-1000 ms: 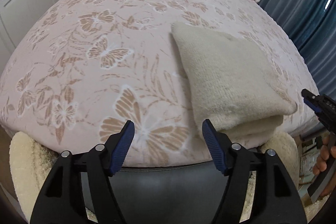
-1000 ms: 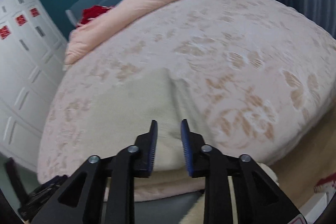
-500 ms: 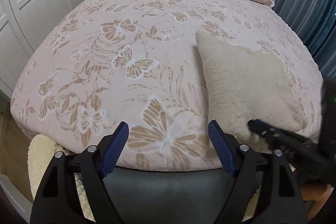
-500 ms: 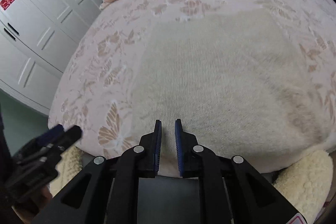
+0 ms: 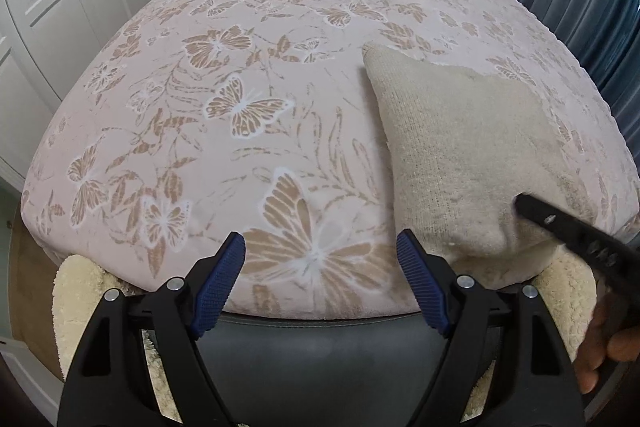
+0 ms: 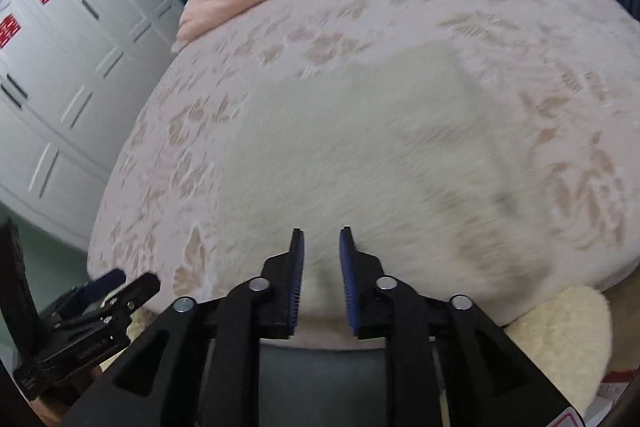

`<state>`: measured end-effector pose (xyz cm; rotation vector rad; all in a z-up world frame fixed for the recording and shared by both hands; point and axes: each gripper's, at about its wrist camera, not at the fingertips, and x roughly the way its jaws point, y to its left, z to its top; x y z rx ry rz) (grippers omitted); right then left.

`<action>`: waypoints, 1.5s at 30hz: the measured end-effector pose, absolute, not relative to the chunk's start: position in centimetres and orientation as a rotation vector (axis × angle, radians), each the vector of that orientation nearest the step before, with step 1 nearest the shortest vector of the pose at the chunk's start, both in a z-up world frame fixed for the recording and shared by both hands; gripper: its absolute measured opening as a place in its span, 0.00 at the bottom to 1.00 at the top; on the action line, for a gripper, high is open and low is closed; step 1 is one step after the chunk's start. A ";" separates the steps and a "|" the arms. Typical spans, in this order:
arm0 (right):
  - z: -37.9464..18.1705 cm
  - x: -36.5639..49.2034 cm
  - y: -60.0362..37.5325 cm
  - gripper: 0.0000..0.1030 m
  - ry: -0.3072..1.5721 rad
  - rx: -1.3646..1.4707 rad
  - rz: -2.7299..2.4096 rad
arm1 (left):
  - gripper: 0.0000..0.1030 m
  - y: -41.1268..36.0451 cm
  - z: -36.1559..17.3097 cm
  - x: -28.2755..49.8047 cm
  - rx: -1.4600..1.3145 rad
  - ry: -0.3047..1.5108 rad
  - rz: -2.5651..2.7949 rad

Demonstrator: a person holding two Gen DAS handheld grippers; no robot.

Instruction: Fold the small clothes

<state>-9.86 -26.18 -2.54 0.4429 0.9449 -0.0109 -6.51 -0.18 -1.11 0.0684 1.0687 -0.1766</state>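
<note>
**Folded knit garment at the near edge of a bed, with two hand-held grippers in approach**

At the left, the left gripper (image 5: 320, 279) is held wide open over the butterfly-print bedspread (image 5: 224, 107); nothing lies between its blue pads, and the garment stands just beside its right finger without being touched. To the right of it, the cream knit garment (image 5: 460, 155) is seen lying flat on the bedspread near the foot edge of the bed, already doubled into a roughly rectangular stack with its near corner rounded and slightly overhanging. Farther right, the right gripper (image 6: 322, 279) is directed down at that near edge; its jaws are opening, a narrow gap is shown between them, and no cloth is yet pinched, although the garment's edge lies directly below the tips. A fleece rug (image 6: 560, 323) is visible on the floor under the bed edge.

The garment is judged to be light, soft and limp, with a fuzzy, non-slippery surface that should be held well by ribbed pads. Layers may be separated if only the top ply is taken. A hold is best taken at the near corners or along the near folded edge, through the full thickness.
</note>
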 end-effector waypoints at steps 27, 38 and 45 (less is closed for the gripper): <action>-4.7 -12.9 -33.9 0.06 0.904 0.464 -0.251 | 0.85 -4.1 -1.4 -7.7 0.169 1.055 -0.252; -7.5 -5.1 -18.7 0.10 1.163 0.306 0.239 | 0.85 -2.7 -1.5 -7.2 0.136 1.063 -0.185; -1.6 -8.1 -23.5 0.19 0.950 0.388 0.109 | 0.86 -1.8 -0.7 -6.5 0.101 1.058 -0.192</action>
